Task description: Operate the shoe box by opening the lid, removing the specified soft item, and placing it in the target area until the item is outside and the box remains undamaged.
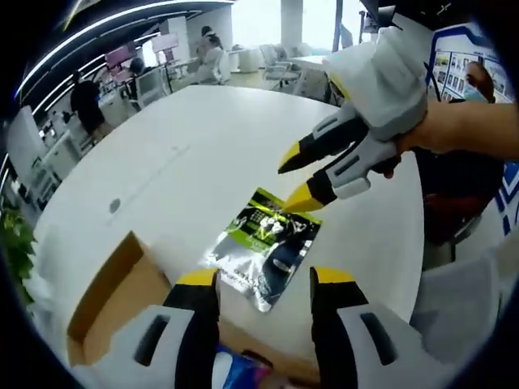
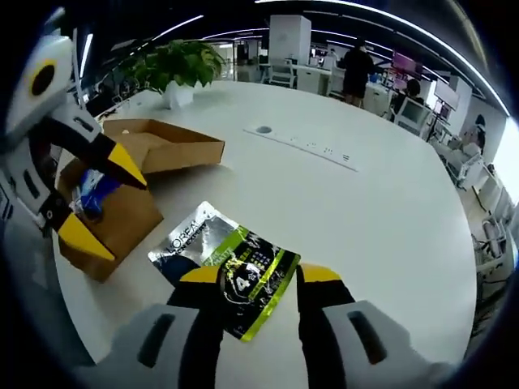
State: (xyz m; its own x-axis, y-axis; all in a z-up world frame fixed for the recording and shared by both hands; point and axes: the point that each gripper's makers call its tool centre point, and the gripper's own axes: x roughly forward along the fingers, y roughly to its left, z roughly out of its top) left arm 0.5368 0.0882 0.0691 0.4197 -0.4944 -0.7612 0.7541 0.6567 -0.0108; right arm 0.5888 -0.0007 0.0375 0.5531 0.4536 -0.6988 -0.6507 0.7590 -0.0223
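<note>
While lying flat on the round white bench point(image 2: 381, 203), resting just beside the open brown cardboard shoe box point(image 2: 122, 219) and fully outside it: the silver foil pouch with green-and-black print point(image 2: 227, 263). Hovering just above that pouch in the right gripper view, with yellow-tipped black jaws spread apart and gripping nothing: the right hand-held gripper point(image 2: 259, 275). Reaching in from the right of the left gripper view, held by a bare hand point(image 1: 442, 126), its jaws parted over the pouch's far edge. Hanging over the box's near edge, jaws likewise wide and empty: the left hand-held gripper point(image 1: 263, 279), seen from the side at the left of the right gripper view. Sitting inside the box, a blue soft item point(image 2: 96, 193). Lying tilted against the bench behind the box, the flat brown cardboard lid point(image 2: 166, 146). Standing further back, a leafy green plant in a white pot point(image 2: 177, 69).
</note>
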